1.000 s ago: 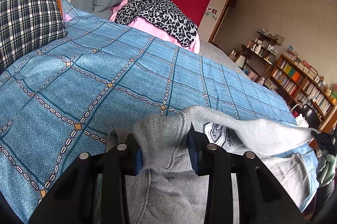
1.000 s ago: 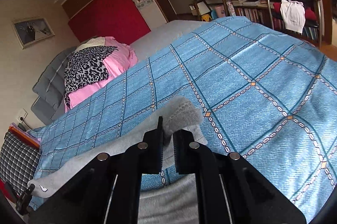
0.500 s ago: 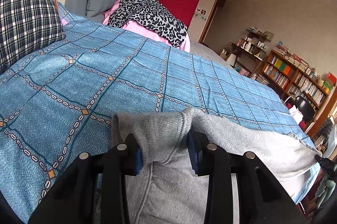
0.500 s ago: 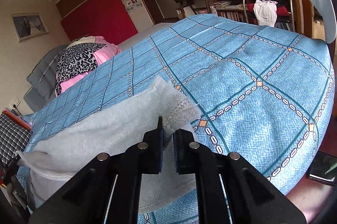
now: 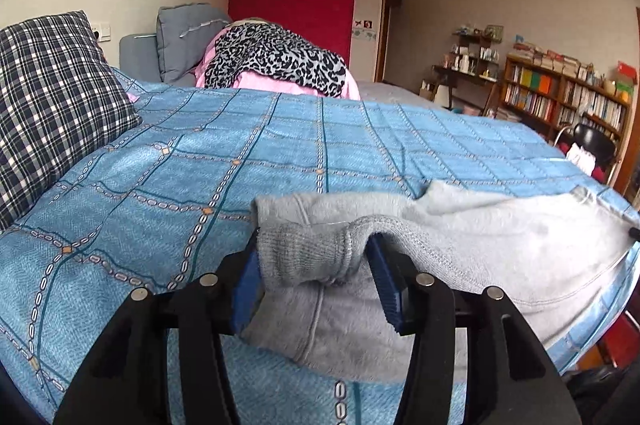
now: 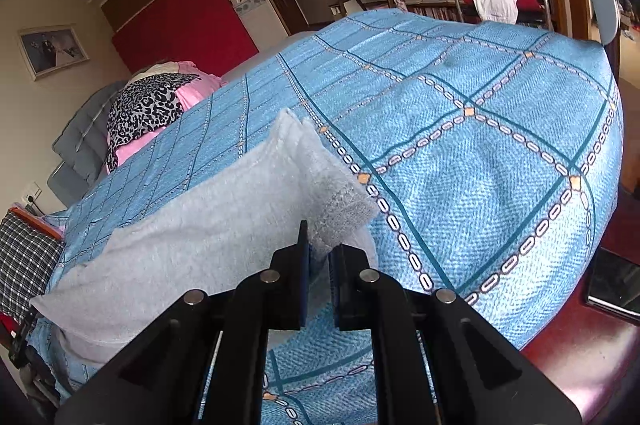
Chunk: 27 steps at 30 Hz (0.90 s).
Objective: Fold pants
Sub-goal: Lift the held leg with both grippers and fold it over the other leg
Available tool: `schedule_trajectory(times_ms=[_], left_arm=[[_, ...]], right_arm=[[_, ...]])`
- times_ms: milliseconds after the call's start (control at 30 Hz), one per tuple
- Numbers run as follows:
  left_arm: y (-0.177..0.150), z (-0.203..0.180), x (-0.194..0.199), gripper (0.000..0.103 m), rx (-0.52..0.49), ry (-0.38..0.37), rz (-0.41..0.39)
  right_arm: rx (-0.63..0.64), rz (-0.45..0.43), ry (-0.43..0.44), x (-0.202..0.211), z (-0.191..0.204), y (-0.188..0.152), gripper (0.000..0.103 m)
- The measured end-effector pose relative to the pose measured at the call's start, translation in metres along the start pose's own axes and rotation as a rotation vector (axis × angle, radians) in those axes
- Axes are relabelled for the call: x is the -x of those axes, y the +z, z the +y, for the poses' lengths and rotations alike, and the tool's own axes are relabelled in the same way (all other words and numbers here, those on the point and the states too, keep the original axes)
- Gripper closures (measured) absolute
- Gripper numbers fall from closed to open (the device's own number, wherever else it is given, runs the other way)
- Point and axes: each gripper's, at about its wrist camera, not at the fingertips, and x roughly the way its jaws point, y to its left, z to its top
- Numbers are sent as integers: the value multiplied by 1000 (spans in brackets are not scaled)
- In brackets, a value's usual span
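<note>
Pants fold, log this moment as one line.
left tool: shut on waistband | right tool: shut on cuff | grey pants: stretched across blue bedspread

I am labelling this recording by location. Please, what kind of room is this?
Most likely a bedroom in a home. A bed under a blue patterned bedspread fills the view, with a plaid pillow at its head, and bookshelves stand along the far wall.
</note>
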Motion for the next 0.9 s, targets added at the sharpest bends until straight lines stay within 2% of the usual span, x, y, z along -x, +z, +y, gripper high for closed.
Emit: schedule_trajectory(times_ms=[100,233,367,500,667,767,900], left_arm=[[-11,9,3,37,18,7,31],[-21,29,11,35,104,-50,62],[-31,45,16,35,256,-175,95],[-35,51,13,35,409,-339,129],[-32,62,-8,27,645,-493,172],[-32,70,-25,24,766,-502,190],[-24,70,-44,27,799,-452,204]], right_arm=[[-29,12,1,-7,-7,-3,95],[-27,0,-3,-7,-6,-3,95],[-38,-6,0,-8,-6,-2,95],[-42,-7,-8,-10,-5,-4,95],[-19,-16,-26,-10,-3,-6,95],[-24,-18,-22,-12,-3,-6,95],[-18,-17,-24,-13,-4,-6,95]])
